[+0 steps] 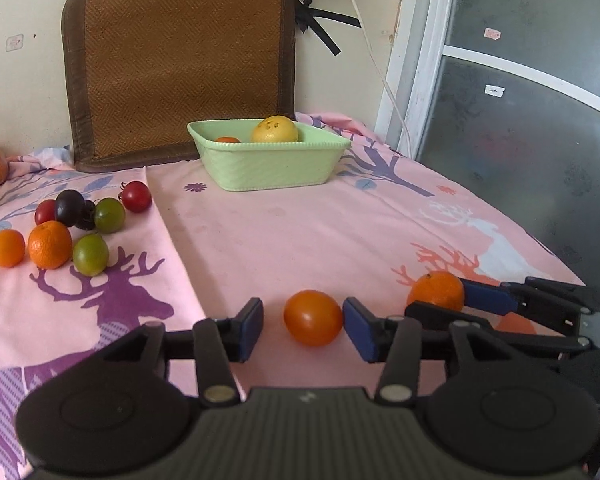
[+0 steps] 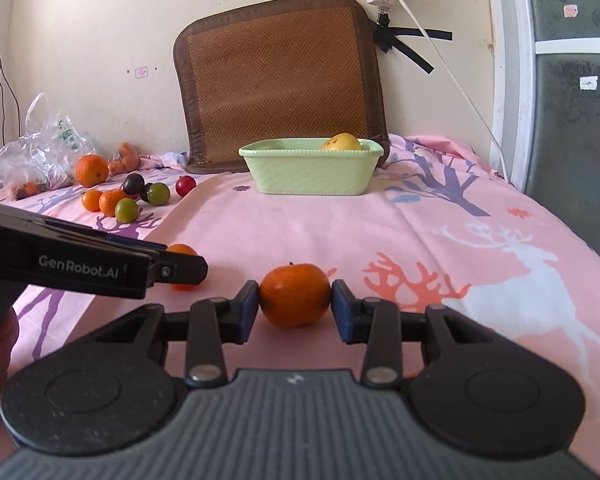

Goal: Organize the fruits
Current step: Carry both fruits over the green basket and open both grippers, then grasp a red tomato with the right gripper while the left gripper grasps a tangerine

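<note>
An orange tomato [image 1: 313,317] lies on the pink cloth between the pads of my left gripper [image 1: 304,328]. The right pad touches it, the left pad stands apart, so the jaws are open. My right gripper [image 2: 295,310] is shut on an orange mandarin [image 2: 295,295], both blue pads against its sides, low over the cloth. The green basket [image 1: 236,168] stands at the far middle with a yellow fruit [image 1: 275,130] and a small orange one [image 1: 227,140] inside. At the far left lie loose mandarins [image 1: 50,245], green tomatoes [image 1: 91,255], a red one [image 1: 137,197] and a dark one [image 1: 70,207].
A brown woven cushion [image 1: 180,60] leans on the wall behind the basket. A plastic bag [image 2: 40,152] and a large orange [image 2: 92,170] sit at the far left. A frosted glass door [image 1: 520,140] bounds the right side; a white cable [image 1: 380,64] hangs beside it.
</note>
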A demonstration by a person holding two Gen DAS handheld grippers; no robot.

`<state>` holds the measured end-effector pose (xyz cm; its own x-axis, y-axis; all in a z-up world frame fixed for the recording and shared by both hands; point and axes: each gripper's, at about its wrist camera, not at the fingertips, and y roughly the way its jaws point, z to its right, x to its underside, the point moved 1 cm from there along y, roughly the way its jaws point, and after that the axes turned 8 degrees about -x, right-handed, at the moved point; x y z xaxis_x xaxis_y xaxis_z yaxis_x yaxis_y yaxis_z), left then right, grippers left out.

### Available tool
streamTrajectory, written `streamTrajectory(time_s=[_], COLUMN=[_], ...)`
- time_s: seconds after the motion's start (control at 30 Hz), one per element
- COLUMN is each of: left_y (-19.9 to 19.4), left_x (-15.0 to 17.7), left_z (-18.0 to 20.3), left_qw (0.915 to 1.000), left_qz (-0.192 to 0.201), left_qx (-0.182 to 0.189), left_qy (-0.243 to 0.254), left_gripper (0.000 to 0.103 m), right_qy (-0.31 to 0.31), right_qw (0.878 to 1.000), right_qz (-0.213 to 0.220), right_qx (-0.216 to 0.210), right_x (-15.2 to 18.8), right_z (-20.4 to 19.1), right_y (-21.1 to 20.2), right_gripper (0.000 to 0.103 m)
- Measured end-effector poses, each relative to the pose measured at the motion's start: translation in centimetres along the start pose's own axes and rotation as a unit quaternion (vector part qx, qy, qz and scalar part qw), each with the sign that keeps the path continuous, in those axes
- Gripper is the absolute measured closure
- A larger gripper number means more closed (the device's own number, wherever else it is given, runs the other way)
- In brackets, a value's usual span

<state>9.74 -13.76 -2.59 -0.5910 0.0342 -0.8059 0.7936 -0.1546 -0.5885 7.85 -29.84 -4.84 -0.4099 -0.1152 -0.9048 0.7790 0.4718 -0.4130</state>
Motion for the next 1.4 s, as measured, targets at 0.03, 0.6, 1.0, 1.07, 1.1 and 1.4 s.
streamTrajectory(time_s=[0.03, 0.6, 1.0, 1.07, 1.1, 1.4], left_y=[0.1, 10.8, 12.1, 8.7, 6.3, -6.0], left_x=[-0.1, -15.2, -14.5, -13.6, -12.8, -0.8], left_z=[0.1, -4.0, -5.6, -6.6, -7.5, -17.3], left_qw=[1.0, 0.9983, 0.9966, 0.9949, 0.9932, 0.9796], left_qz=[-0.001, 0.035, 0.015, 0.038, 0.053, 0.053], left_qx=[-0.001, -0.005, -0.01, 0.005, 0.017, -0.1], left_qy=[0.001, -0.046, -0.08, -0.094, -0.102, -0.166], left_gripper=[0.059, 0.07, 0.053, 0.053, 0.053, 0.053], right_qy=[0.003, -0.021, 0.009, 0.014, 0.02, 0.052], right_qw=[1.0, 0.996, 0.996, 0.994, 0.993, 0.987], right_qz=[-0.008, 0.083, 0.087, 0.105, 0.112, 0.037], right_qx=[-0.001, 0.005, 0.017, 0.013, 0.006, -0.151], right_x=[0.0, -11.4, -10.9, -10.9, -10.8, -6.2], right_z=[0.2, 5.1, 5.9, 5.4, 5.0, -4.1], right_y=[0.2, 11.5, 12.5, 10.9, 9.9, 7.2], right_gripper=[0.061, 0.062, 0.049, 0.049, 0.05, 0.068])
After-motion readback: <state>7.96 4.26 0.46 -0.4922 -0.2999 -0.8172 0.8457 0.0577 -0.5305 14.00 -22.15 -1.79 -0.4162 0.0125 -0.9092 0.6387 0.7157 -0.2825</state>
